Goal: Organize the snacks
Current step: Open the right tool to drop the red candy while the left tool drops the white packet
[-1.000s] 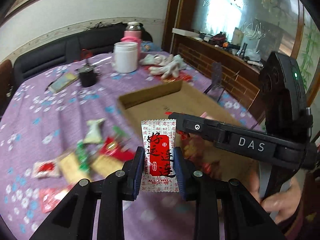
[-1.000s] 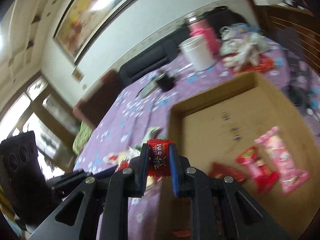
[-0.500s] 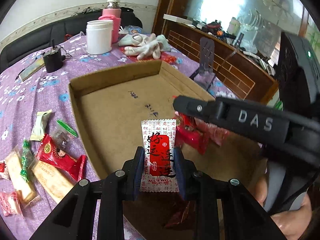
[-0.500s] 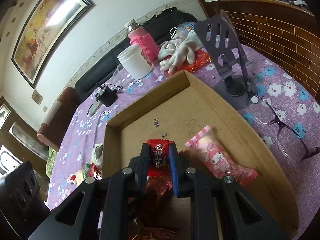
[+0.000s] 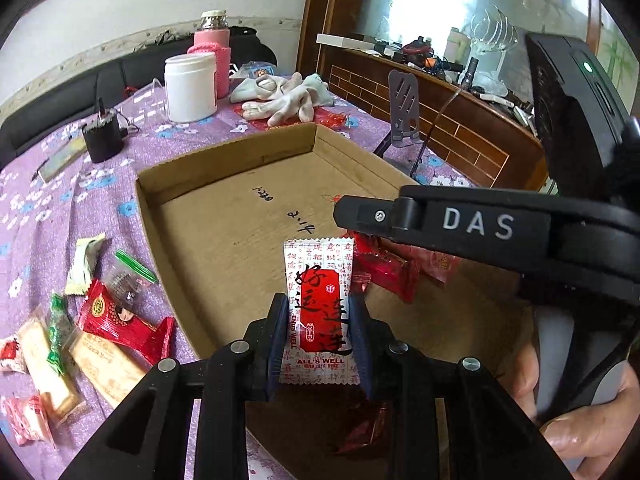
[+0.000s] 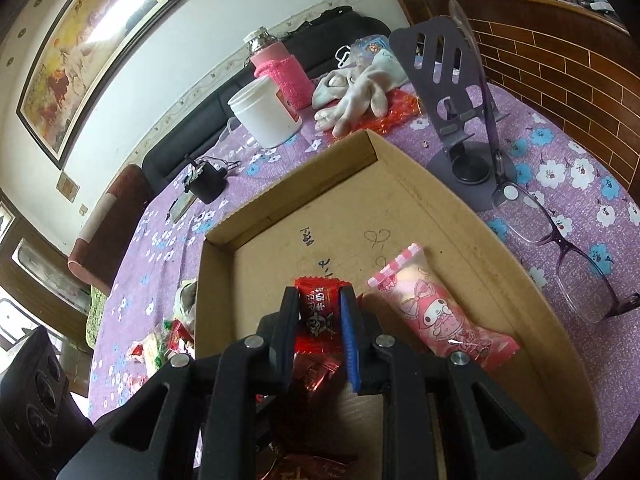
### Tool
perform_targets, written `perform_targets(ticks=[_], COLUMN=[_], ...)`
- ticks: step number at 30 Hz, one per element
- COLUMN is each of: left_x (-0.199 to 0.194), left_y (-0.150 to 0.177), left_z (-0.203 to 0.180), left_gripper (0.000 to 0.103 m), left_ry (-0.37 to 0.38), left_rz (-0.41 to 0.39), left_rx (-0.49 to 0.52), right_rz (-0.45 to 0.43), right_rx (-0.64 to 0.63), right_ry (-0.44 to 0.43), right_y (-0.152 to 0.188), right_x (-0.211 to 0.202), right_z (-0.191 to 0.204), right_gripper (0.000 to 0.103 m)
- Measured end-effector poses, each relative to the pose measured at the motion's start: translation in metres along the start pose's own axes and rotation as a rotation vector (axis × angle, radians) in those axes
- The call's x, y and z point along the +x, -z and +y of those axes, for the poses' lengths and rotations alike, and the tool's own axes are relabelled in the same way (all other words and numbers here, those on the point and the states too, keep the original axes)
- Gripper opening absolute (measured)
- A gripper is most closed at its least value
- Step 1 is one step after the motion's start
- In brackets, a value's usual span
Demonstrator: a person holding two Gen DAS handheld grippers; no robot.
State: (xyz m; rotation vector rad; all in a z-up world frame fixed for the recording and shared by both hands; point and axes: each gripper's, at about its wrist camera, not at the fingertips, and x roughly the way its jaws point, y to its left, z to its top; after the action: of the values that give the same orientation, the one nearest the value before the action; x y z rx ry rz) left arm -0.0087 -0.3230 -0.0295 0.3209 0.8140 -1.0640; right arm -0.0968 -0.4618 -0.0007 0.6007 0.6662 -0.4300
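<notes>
My left gripper (image 5: 319, 316) is shut on a white and red snack packet (image 5: 319, 300) and holds it upright over the near part of an open cardboard box (image 5: 224, 168). My right gripper (image 6: 319, 312) is shut on a small red candy packet (image 6: 319, 310) above the same box (image 6: 472, 236). A pink snack bag (image 6: 436, 320) and red packets (image 5: 384, 268) lie in the box. The right gripper's body crosses the left wrist view (image 5: 480, 224). Several loose snacks (image 5: 108, 316) lie on the purple tablecloth left of the box.
Behind the box stand a white jar (image 5: 191, 88), a pink-sleeved flask (image 5: 212, 60), white gloves (image 5: 288, 96) and a small black cup (image 5: 102, 136). A purple phone stand (image 6: 460, 92) and glasses (image 6: 560, 240) lie right of the box.
Both grippers have moved from the snack pile to over the box, still holding their packets. In the last half second both have lowered slightly toward the box floor.
</notes>
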Motion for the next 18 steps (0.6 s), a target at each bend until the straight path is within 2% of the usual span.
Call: perform_targets(ticks=[6, 9, 13, 18], left_x=[0.002, 0.008, 0.004, -0.010], left_y=[0.000, 0.001, 0.001, 0.002], left_z=[0.002, 0.006, 0.009, 0.012], left_gripper=[0.032, 0.032, 0.032, 0.032], left_ry=[0.009, 0.042, 0.062, 0.088], left_rz=[0.011, 0.044, 0.039, 0.003], left_rx=[-0.006, -0.034, -0.052, -0.070], right_rz=[-0.001, -0.004, -0.020, -0.062], right_rx=[0.010, 0.022, 0.028, 0.016], right_ry=[-0.004, -0.011, -0.011, -0.015], right_y=[-0.001, -0.002, -0.002, 0.000], right_x=[0.003, 0.003, -0.002, -0.011], right_z=[-0.002, -0.005, -0.006, -0.002], right_gripper=[0.022, 0.023, 0.032, 0.033])
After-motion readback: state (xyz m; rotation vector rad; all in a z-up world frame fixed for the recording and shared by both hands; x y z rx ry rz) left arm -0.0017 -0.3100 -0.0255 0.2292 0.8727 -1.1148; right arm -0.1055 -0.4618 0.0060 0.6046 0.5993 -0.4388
